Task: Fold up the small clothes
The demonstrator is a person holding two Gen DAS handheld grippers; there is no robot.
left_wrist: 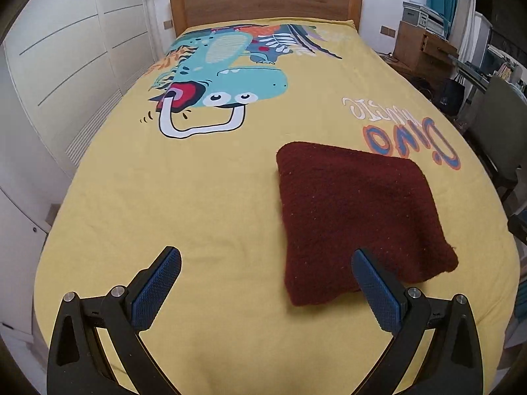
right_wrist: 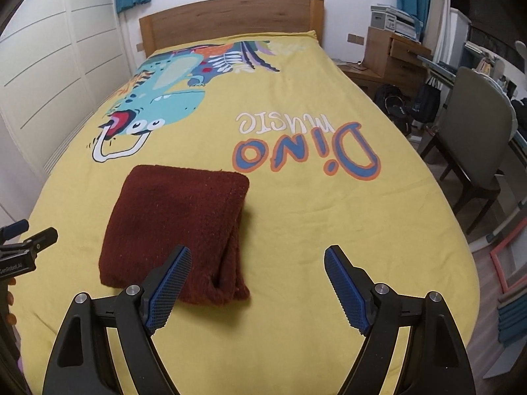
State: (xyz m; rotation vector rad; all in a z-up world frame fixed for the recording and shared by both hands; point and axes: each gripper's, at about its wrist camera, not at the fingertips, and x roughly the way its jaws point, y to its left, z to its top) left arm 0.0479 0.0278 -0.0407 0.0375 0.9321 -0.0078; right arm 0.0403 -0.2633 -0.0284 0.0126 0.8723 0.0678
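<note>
Folding looks done to me: sweater (left_wrist: pixel 359 220) sits as a neat square on the bed (left_wrist: pixel 197 197), near its foot. Left gripper (left_wrist: pixel 266 288) and right gripper (right_wrist: pixel 258 288) both hang spread wide, empty, above it. Next move's probably another garment.

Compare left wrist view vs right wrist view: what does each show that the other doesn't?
Left wrist only: the left hand-held gripper seen from behind, jaws open and empty.
Right wrist only: the right hand-held gripper, open and empty, the sweater's layered open edge, and the full "Dino music" lettering.
Both: the folded dark red sweater lying on the yellow bedspread, and the wooden headboard.
</note>
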